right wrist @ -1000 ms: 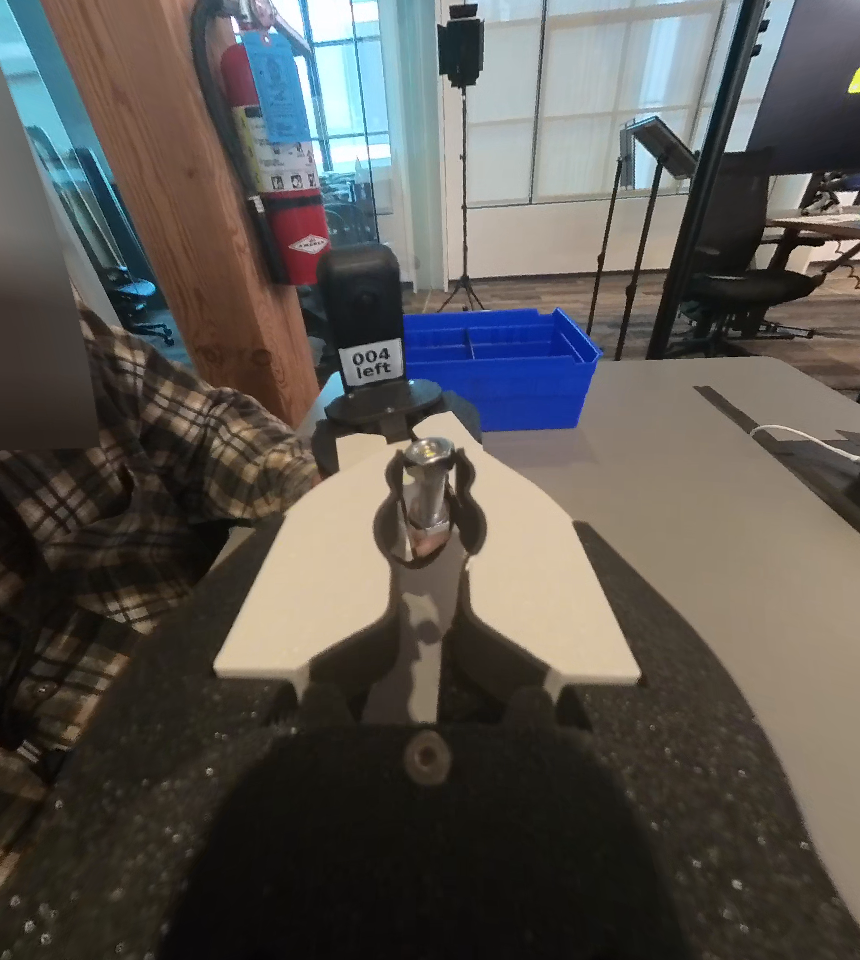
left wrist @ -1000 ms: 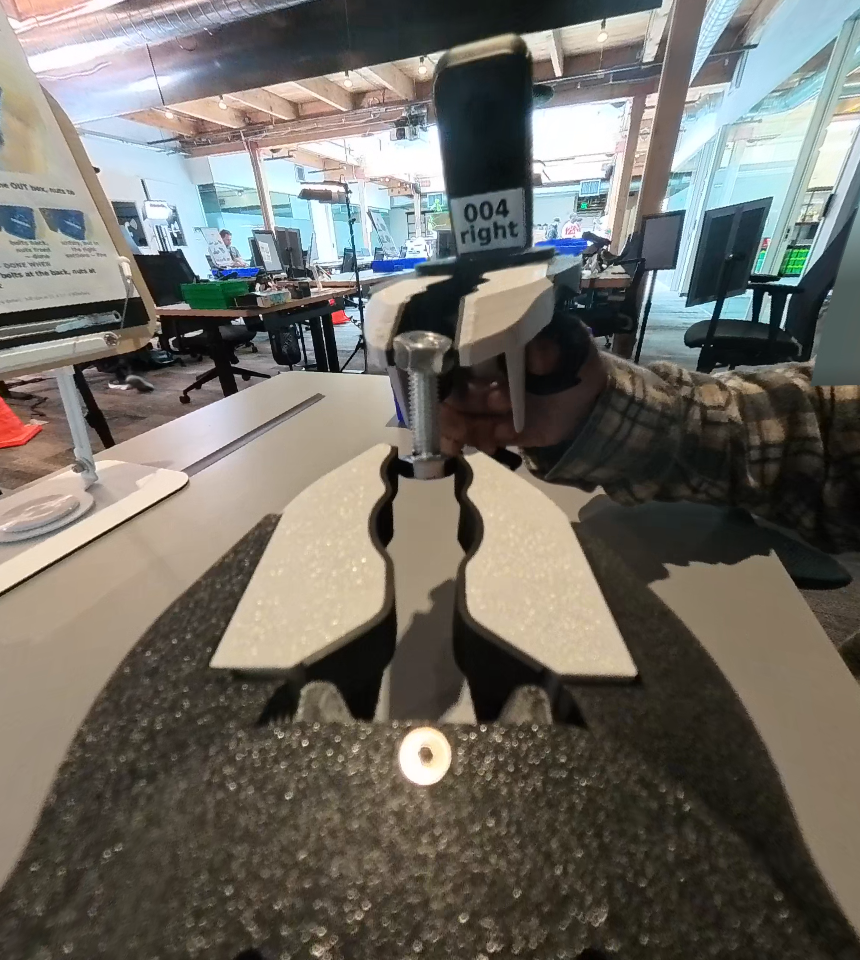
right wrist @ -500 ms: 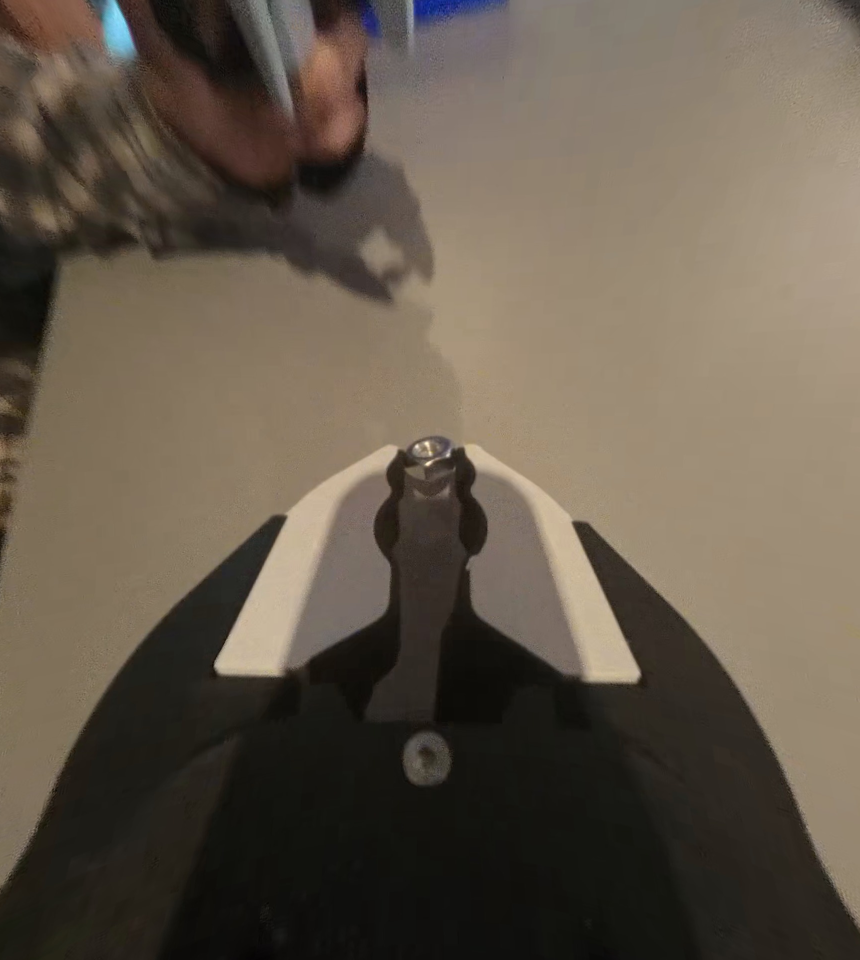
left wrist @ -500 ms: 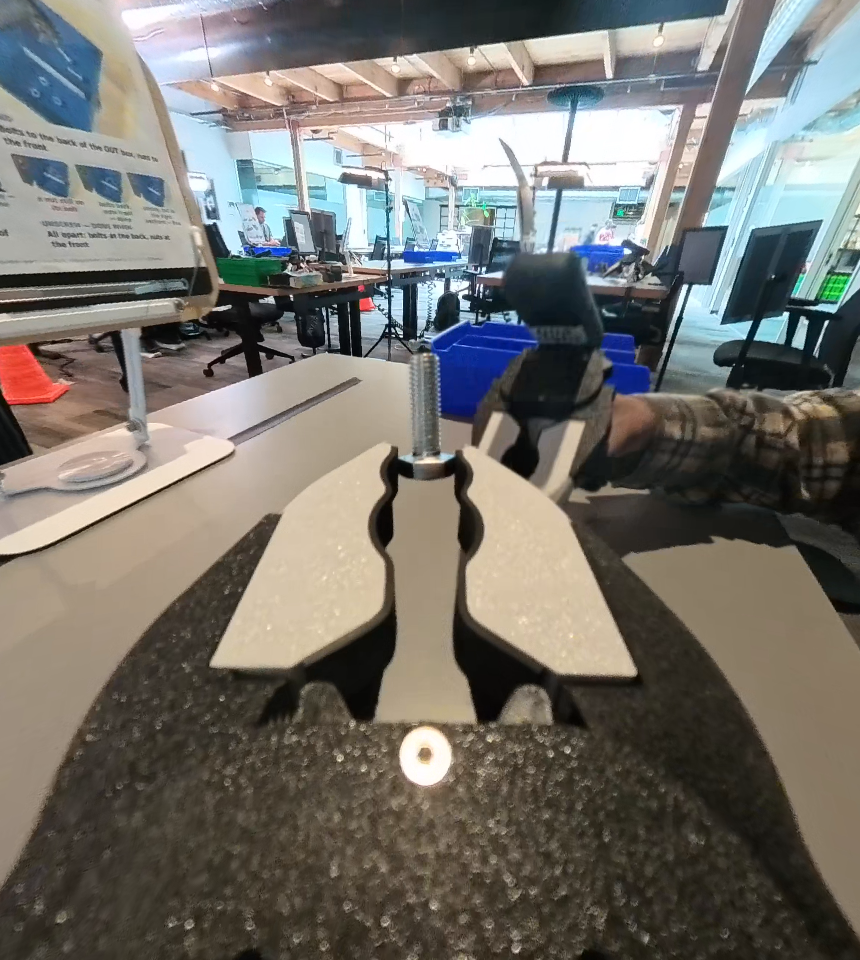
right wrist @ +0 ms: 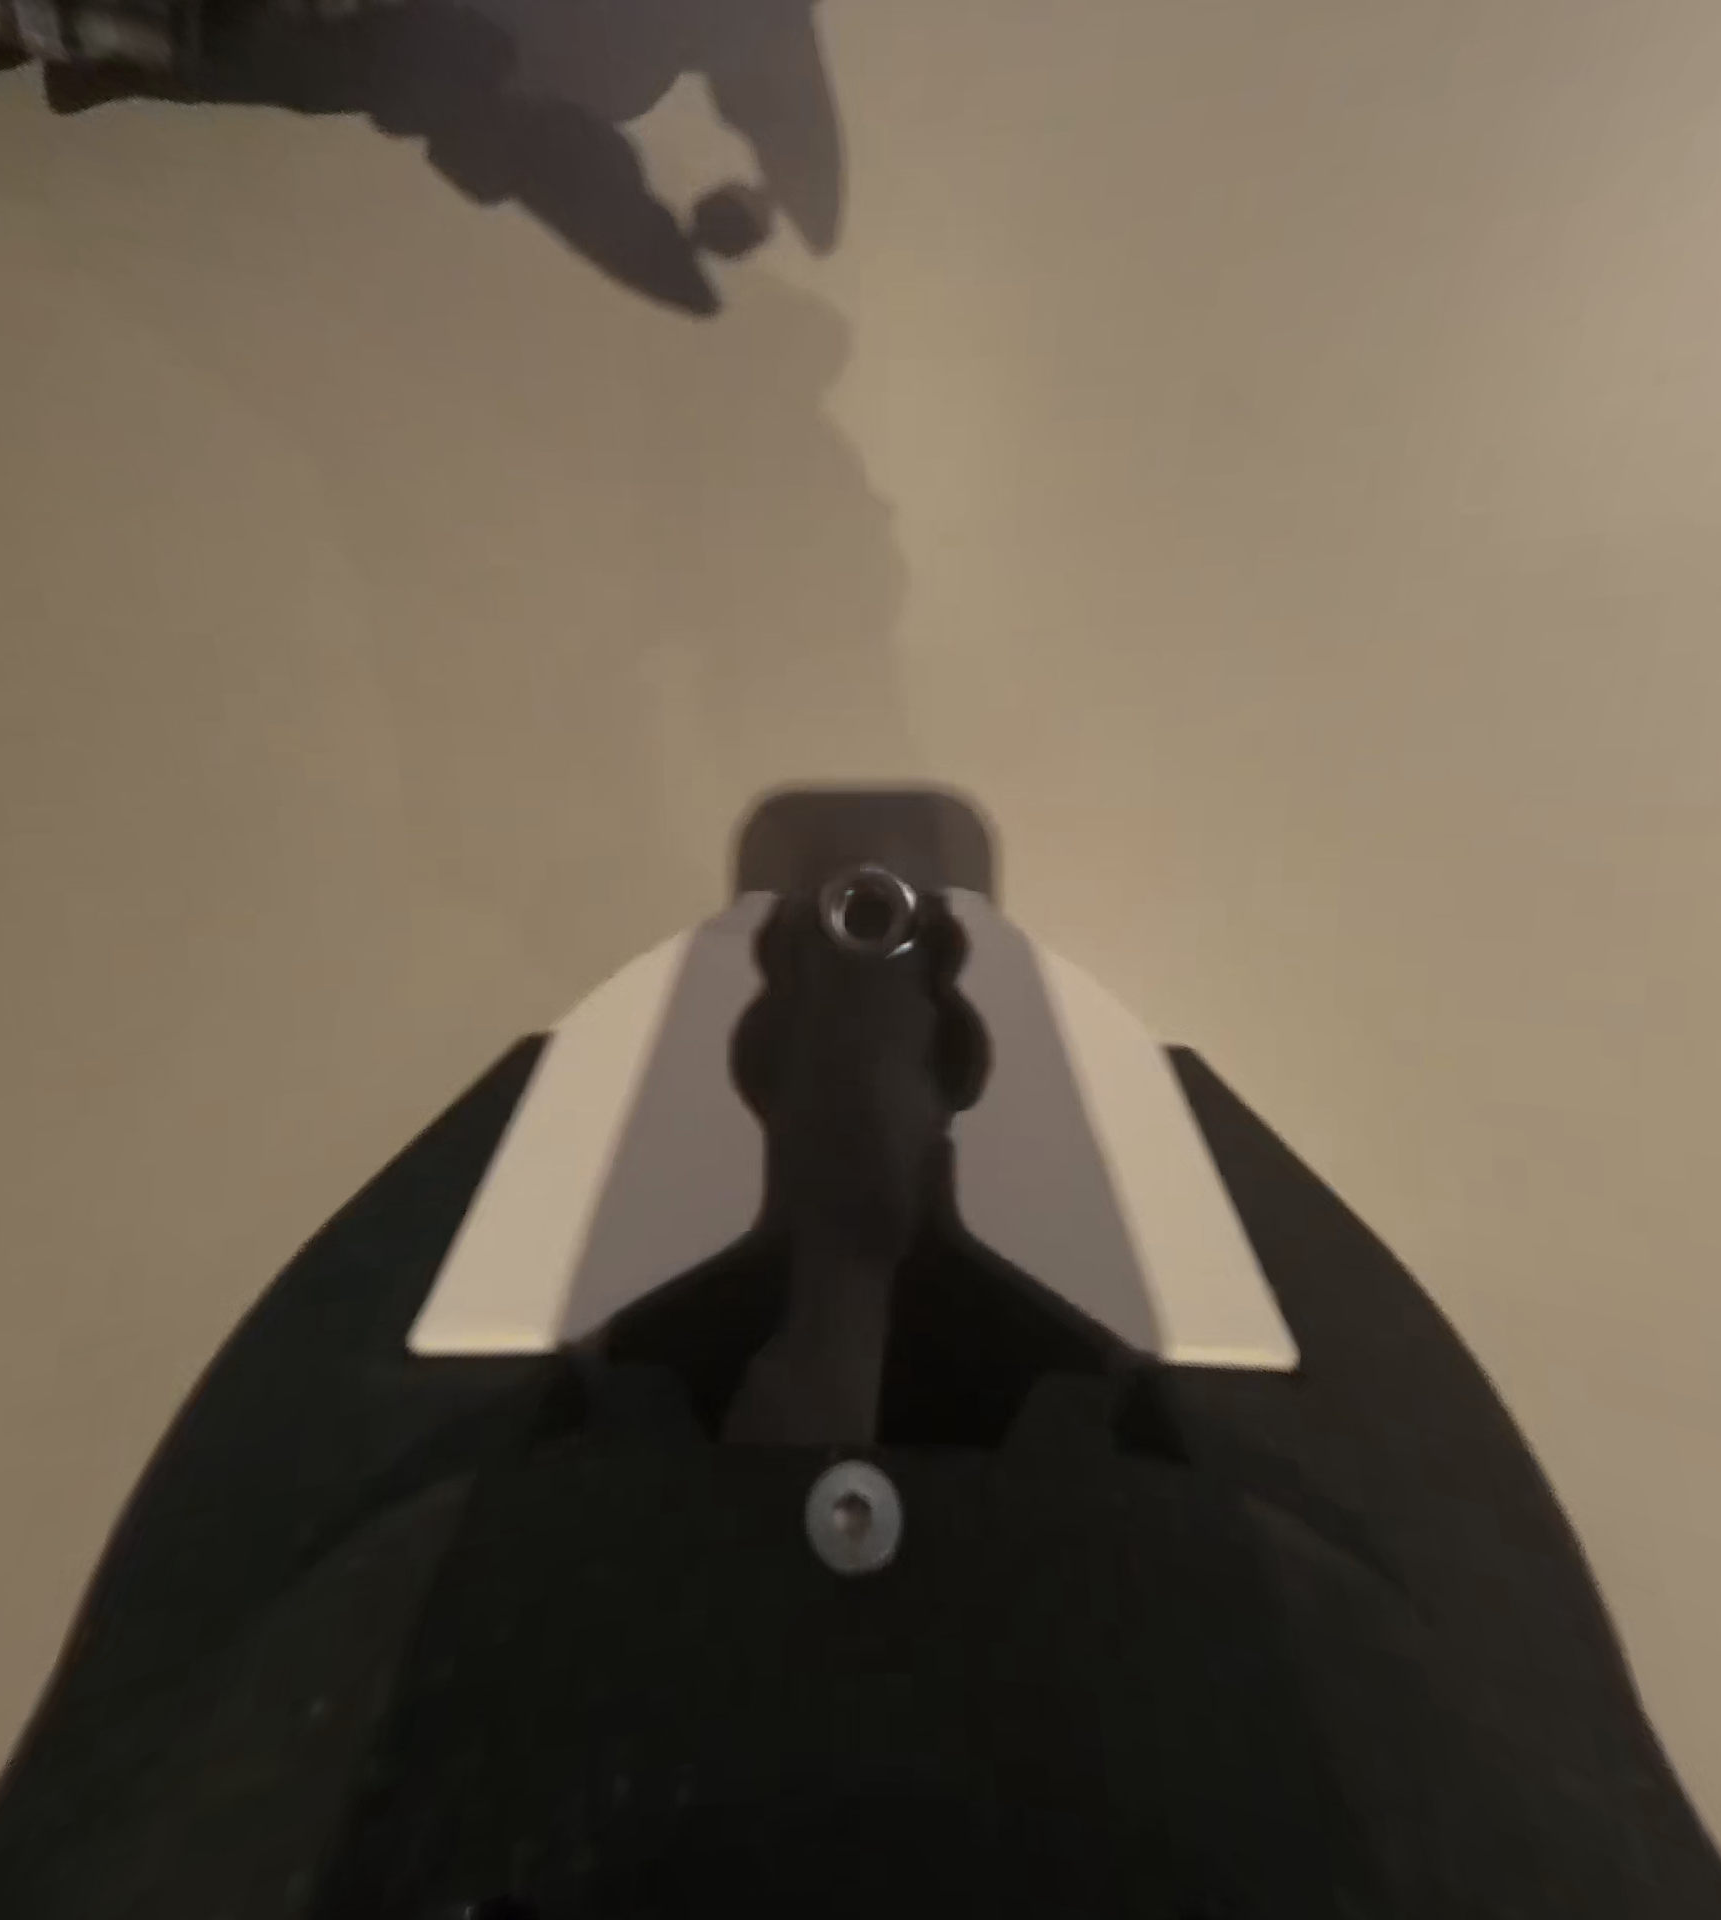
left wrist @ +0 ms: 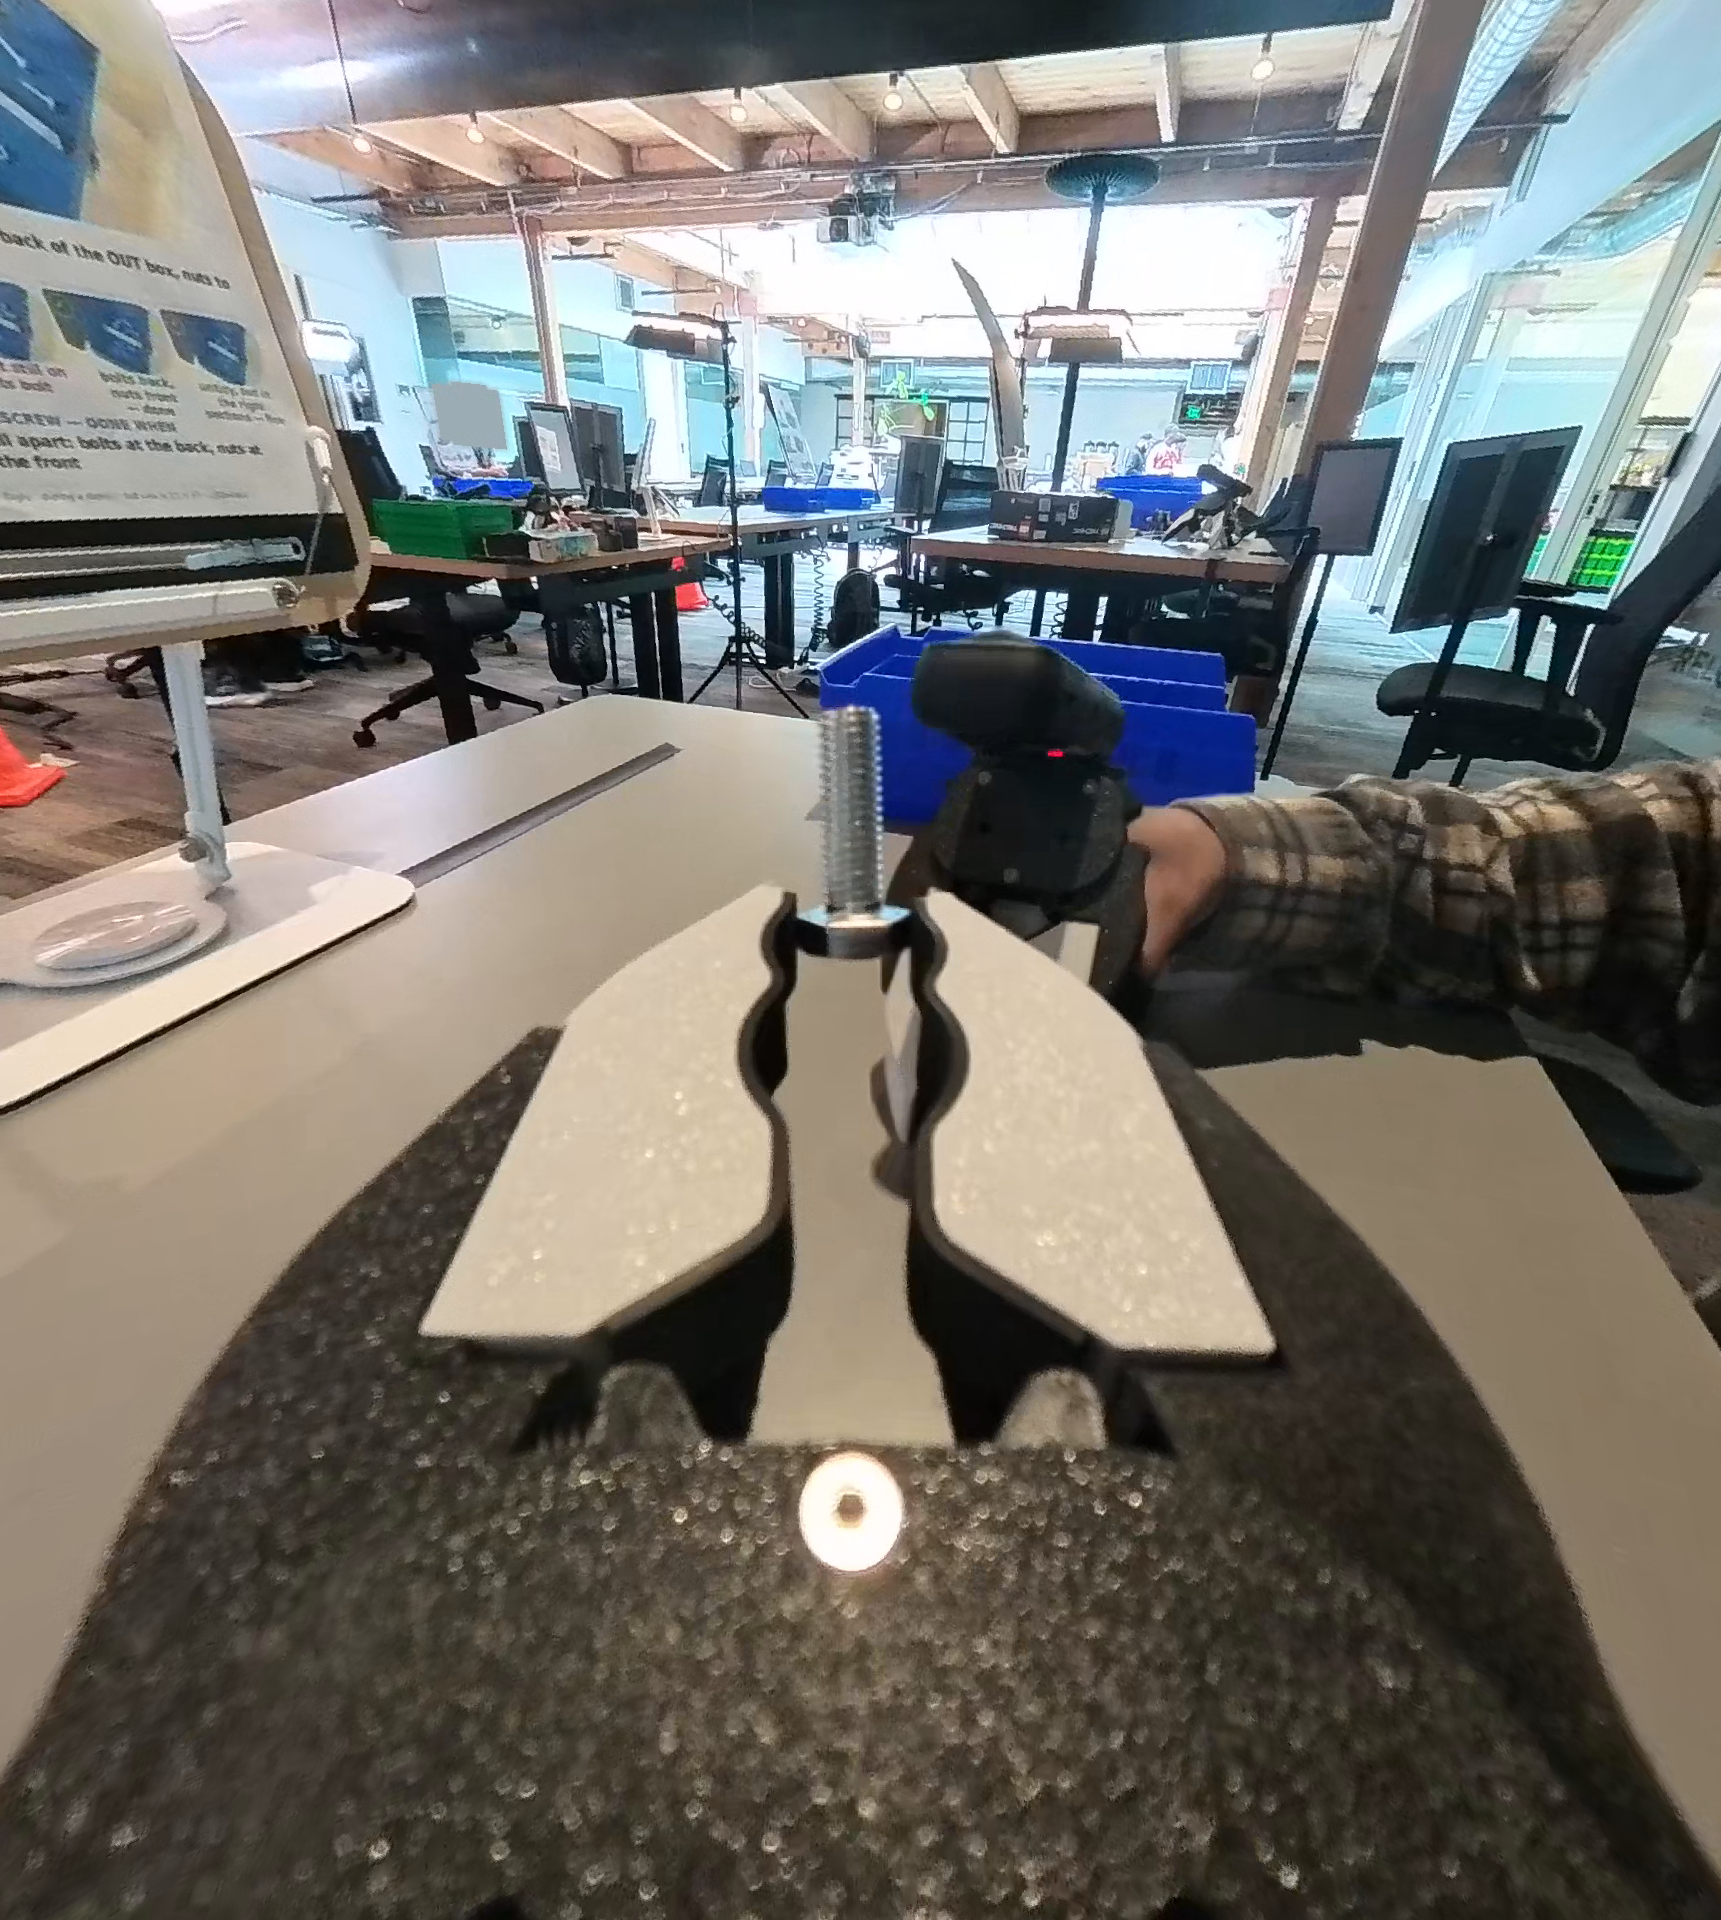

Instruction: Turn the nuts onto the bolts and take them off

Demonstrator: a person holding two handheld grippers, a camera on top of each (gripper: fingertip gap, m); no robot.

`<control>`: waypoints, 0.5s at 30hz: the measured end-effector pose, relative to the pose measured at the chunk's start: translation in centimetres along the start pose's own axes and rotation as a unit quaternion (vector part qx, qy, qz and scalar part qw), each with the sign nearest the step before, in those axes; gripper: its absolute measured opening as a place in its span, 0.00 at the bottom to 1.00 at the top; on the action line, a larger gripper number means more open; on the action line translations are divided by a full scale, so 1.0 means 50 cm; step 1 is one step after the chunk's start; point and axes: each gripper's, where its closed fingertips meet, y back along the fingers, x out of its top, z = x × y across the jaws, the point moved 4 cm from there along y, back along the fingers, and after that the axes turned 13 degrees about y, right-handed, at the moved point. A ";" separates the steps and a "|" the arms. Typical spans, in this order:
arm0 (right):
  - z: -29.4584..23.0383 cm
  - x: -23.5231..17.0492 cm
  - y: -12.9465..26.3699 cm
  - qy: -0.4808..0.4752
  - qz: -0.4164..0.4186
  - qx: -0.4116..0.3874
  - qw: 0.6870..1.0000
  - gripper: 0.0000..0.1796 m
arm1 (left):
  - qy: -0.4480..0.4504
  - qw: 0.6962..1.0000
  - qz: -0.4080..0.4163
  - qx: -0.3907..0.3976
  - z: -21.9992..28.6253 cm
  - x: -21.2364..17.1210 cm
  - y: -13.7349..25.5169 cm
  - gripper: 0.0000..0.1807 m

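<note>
At centre frame, the left gripper (left wrist: 851,925) is clamped on the hex head of an upright threaded silver steel bolt (left wrist: 850,821). The right gripper (right wrist: 868,920), pointed down at the plain grey table (right wrist: 1355,520), pinches a small silver nut (right wrist: 868,916) at its tips. A printed instruction sheet on a stand (left wrist: 87,312) fills the upper left; blue plastic bins (left wrist: 1178,727) sit behind.

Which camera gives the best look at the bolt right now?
The left wrist view. The bolt stands upright and sharp there, head clamped at the left gripper tips, bare thread pointing up. The right wrist view shows no bolt, only the nut in the right gripper over the table.
</note>
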 end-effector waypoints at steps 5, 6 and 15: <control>0.031 0.050 0.058 -0.007 0.062 -0.055 0.997 0.16 | -0.002 1.000 -0.006 -0.006 0.007 -0.005 -0.005 0.11; 0.039 0.077 0.083 -0.008 0.093 -0.078 0.993 0.12 | -0.003 1.000 -0.007 -0.008 0.008 -0.005 -0.006 0.11; 0.026 0.294 0.152 0.045 0.251 -0.172 0.952 0.00 | -0.012 0.999 -0.028 -0.023 0.026 -0.021 -0.020 0.11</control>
